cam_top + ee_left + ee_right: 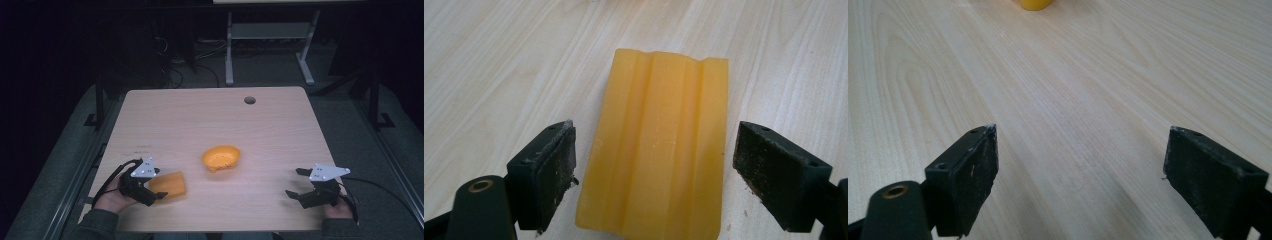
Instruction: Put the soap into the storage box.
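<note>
An orange ridged block (pixel 169 184) lies flat on the wooden table (pixel 210 120) near its front left. My left gripper (pixel 156 186) is open around the block's near end; in the left gripper view the block (pixel 659 145) lies between the two pads (pixel 551 172) with a gap on each side. An orange bowl (pixel 221 157) stands at the table's middle, apart from the block. At the front right my right gripper (pixel 295 182) is open over bare wood, and the right gripper view (pixel 1078 175) has nothing between its jaws, with the bowl's edge (pixel 1035 4) at the top.
A round cable hole (pixel 249 100) sits near the table's far edge. Cables trail from both grippers over the front edge. Beyond the table stands a white desk frame (pixel 270 40) on dark floor.
</note>
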A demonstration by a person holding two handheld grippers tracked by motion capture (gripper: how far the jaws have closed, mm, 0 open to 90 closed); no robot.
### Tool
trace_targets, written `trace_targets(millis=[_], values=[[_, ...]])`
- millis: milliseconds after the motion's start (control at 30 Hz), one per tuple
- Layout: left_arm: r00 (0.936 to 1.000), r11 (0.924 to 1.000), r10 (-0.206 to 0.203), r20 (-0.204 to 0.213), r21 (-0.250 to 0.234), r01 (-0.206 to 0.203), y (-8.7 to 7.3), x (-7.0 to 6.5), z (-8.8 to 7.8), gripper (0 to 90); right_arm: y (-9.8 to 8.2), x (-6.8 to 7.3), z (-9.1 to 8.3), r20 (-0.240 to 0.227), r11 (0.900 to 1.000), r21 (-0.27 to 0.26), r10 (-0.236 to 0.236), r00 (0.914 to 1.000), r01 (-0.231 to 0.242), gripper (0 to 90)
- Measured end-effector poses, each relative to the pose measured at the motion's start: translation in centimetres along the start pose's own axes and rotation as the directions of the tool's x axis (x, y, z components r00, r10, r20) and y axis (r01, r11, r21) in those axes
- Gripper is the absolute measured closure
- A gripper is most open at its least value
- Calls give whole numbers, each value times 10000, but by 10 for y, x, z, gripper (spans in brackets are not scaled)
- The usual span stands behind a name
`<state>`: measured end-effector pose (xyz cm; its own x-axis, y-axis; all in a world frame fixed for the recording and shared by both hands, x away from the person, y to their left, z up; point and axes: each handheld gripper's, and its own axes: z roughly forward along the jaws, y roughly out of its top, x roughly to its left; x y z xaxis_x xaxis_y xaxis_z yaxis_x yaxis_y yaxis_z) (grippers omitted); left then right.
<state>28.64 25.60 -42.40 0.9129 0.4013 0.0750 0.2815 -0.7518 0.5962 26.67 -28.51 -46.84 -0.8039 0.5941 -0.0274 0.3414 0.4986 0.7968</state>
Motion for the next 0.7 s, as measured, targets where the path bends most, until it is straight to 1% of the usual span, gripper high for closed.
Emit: trace_targets(millis=[67,100,233,333,400,433,533,600,700], values=[[10000,10000,-33,62,66,33,1,0,2,164,0,0,0,-17,10000,13,18,10000,-17,137],[10000,10000,36,80,72,-36,1,1,3,164,0,0,1,-14,10000,16,9,10000,-9,137],[9998,9995,98,150,292,-102,5,0,7,164,0,0,1,-39,10000,38,-1,10000,1,137],[9996,9986,240,118,458,-246,8,0,11,164,0,0,1,-52,10000,49,-16,10000,17,137],[9996,9984,268,111,499,-273,9,0,13,164,0,0,1,-52,10000,51,-20,10000,20,137],[9994,9978,288,187,584,-298,9,0,14,164,0,0,1,-56,10000,50,-17,10000,17,137],[9992,9968,336,233,713,-351,11,1,17,164,0,0,2,-87,9999,101,4,10000,-3,137],[9991,9968,341,236,710,-357,11,1,18,158,0,-1,2,-92,9999,108,-19,10000,20,137],[9986,9958,355,385,832,-386,13,3,22,160,0,-1,2,-96,9999,100,-16,10000,16,137]])
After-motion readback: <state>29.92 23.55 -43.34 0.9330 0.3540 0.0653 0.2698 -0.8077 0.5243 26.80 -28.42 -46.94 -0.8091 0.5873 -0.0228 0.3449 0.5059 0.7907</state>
